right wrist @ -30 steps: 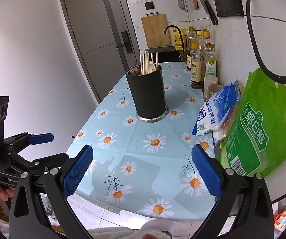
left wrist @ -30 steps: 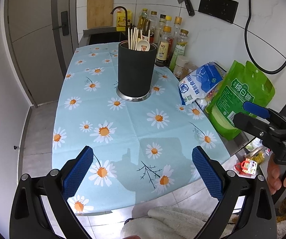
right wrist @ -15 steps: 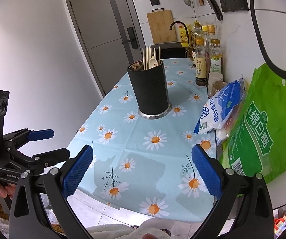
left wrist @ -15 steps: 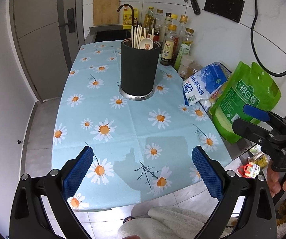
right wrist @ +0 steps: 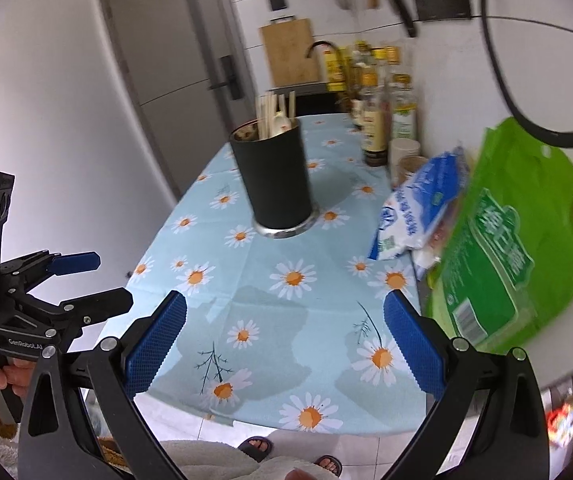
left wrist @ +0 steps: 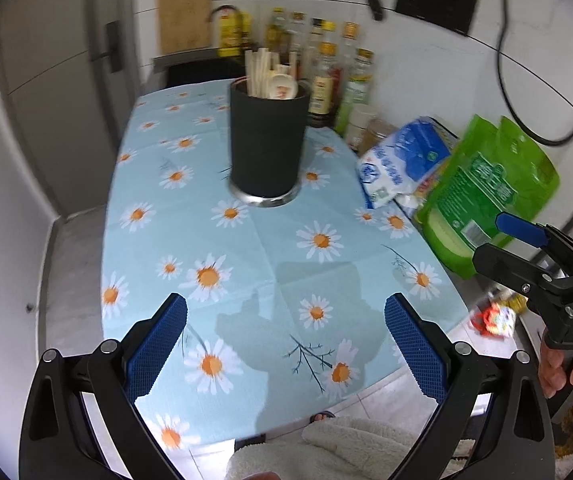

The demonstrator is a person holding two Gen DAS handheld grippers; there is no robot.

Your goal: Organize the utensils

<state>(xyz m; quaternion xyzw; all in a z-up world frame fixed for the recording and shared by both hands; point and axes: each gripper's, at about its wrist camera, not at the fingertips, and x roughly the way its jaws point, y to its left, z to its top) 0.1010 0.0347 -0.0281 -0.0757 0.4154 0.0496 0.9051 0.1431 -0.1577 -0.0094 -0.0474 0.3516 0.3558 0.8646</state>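
A black cylindrical utensil holder (left wrist: 267, 140) stands upright on the daisy-print tablecloth (left wrist: 246, 264), also in the right wrist view (right wrist: 273, 184). Wooden chopsticks (left wrist: 257, 72) and a pale spoon (left wrist: 283, 89) stick out of its top. My left gripper (left wrist: 285, 344) is open and empty over the table's near edge. My right gripper (right wrist: 284, 340) is open and empty over the near edge too. Each gripper shows in the other's view, the right one (left wrist: 526, 248) and the left one (right wrist: 66, 280).
A green bag (left wrist: 490, 196) and a blue-and-white bag (left wrist: 398, 164) lie along the right side. Bottles (left wrist: 326, 76) stand by the wall behind the holder. A cutting board (left wrist: 184, 16) leans at the back. A grey door (right wrist: 174, 60) is at the left.
Both grippers have drawn back and tilted a little, so the holder and table sit lower in view. Both stay open and empty. The current frames are motion-blurred.
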